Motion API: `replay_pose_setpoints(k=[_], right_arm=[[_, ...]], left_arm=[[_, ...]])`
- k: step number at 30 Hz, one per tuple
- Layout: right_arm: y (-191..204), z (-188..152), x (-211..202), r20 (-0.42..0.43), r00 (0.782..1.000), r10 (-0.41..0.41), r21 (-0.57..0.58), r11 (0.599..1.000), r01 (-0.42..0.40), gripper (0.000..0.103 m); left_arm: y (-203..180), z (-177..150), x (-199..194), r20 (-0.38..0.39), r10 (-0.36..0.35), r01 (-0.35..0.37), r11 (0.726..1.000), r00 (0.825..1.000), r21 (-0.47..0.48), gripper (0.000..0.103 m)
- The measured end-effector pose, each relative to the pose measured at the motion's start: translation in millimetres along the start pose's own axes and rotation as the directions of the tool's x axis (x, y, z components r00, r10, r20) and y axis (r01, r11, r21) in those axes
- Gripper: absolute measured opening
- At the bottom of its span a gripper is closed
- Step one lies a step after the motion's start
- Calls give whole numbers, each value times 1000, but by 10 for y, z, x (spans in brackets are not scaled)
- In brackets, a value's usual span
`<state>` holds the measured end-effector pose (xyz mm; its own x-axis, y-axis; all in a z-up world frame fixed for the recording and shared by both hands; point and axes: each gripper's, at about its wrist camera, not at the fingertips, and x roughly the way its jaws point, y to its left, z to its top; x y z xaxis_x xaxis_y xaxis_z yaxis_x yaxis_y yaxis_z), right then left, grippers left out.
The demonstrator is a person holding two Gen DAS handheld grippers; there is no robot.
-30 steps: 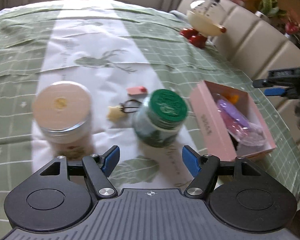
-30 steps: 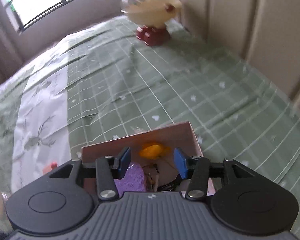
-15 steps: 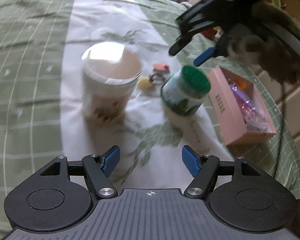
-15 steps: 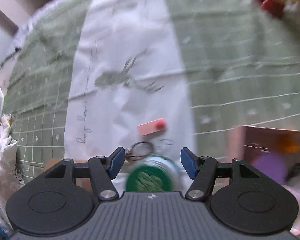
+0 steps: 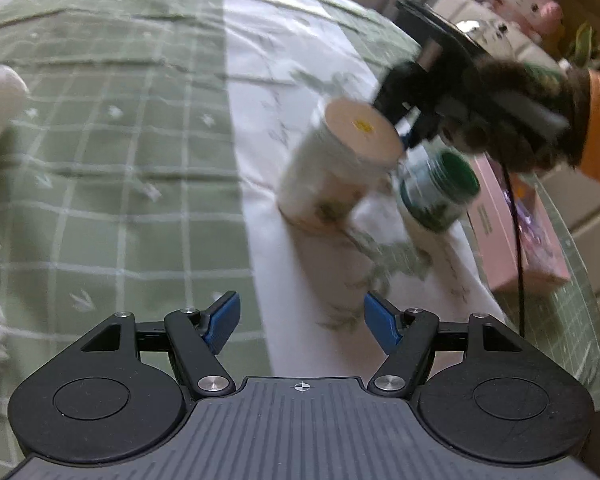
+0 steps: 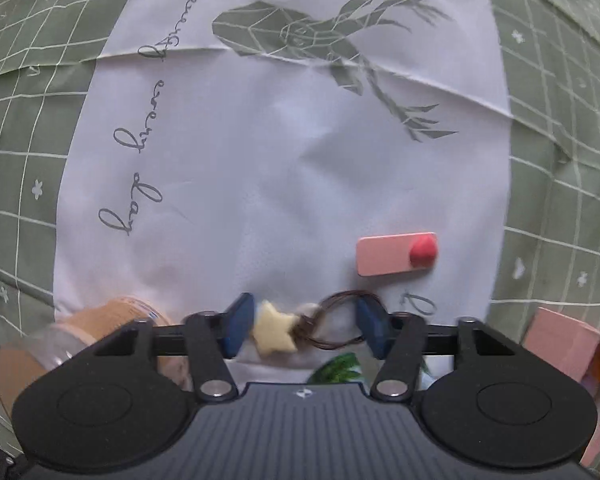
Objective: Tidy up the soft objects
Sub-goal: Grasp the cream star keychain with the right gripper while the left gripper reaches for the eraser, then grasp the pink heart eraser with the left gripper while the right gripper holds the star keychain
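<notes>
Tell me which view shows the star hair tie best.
The right wrist view: the star hair tie lies sharp between the closing right tongs. In the left wrist view, the jars and right tongs hide it.

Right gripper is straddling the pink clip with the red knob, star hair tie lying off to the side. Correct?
Swapped. In the right wrist view the closing right gripper straddles the star hair tie, pads not visibly pressing on it; the pink clip with the red knob lies off to the side.
</notes>
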<state>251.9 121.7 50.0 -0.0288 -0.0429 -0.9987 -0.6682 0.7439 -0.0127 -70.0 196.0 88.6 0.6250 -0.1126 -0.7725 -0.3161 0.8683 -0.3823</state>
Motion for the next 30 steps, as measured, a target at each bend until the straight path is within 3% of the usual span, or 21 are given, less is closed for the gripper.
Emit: replay_pose_setpoints(k=[1, 2, 6, 10, 13, 14, 16, 18, 19, 21, 25, 30], right_arm=[[15, -13, -42, 15, 1000, 6, -10, 1000, -6, 22], [25, -50, -111, 37, 999, 21, -19, 1000, -21, 4], [-64, -267, -506, 125, 984, 125, 3, 992, -126, 2], [-302, -542, -1074, 255, 931, 261, 19, 961, -275, 2], [-609, -757, -1435, 366, 875, 318, 26, 936, -351, 2], [-755, -851, -1543, 403, 853, 331, 33, 926, -375, 2], [-978, -963, -1668, 455, 830, 322, 48, 922, -384, 2], [-1229, -1039, -1750, 494, 814, 305, 64, 921, -384, 2], [-1340, -1086, -1762, 511, 810, 287, 80, 923, -377, 2], [-1532, -1186, -1754, 541, 798, 265, 111, 918, -380, 2], [-1867, -1421, -1728, 595, 763, 253, 146, 899, -413, 2], [-2154, -1666, -1587, 597, 761, 253, 183, 881, -436, 2]], left_arm=[[43, 59, -33, 15, -1, 1, 1000, 1000, -6, 73], [80, 133, -63, 32, 1, -1, 1000, 1000, -12, 73], [103, 590, -164, 74, -3, 3, 1000, 997, 8, 73], [-106, 1156, -153, 101, -45, 33, 993, 994, 116, 73], [-506, 1592, 41, 55, -69, 50, 953, 996, 298, 73], [-652, 1700, 144, 21, -76, 63, 933, 997, 353, 73], [-976, 1887, 426, -84, -77, 107, 877, 994, 469, 73], [-1273, 2039, 818, -212, -54, 164, 821, 976, 547, 73], [-1382, 2096, 1004, -258, -37, 180, 810, 965, 558, 73], [-1551, 2185, 1361, -319, -5, 190, 811, 948, 554, 73], [-1739, 2286, 1995, -404, 71, 166, 837, 912, 521, 73], [-1847, 2141, 2560, -446, 240, 87, 797, 862, 598, 69]])
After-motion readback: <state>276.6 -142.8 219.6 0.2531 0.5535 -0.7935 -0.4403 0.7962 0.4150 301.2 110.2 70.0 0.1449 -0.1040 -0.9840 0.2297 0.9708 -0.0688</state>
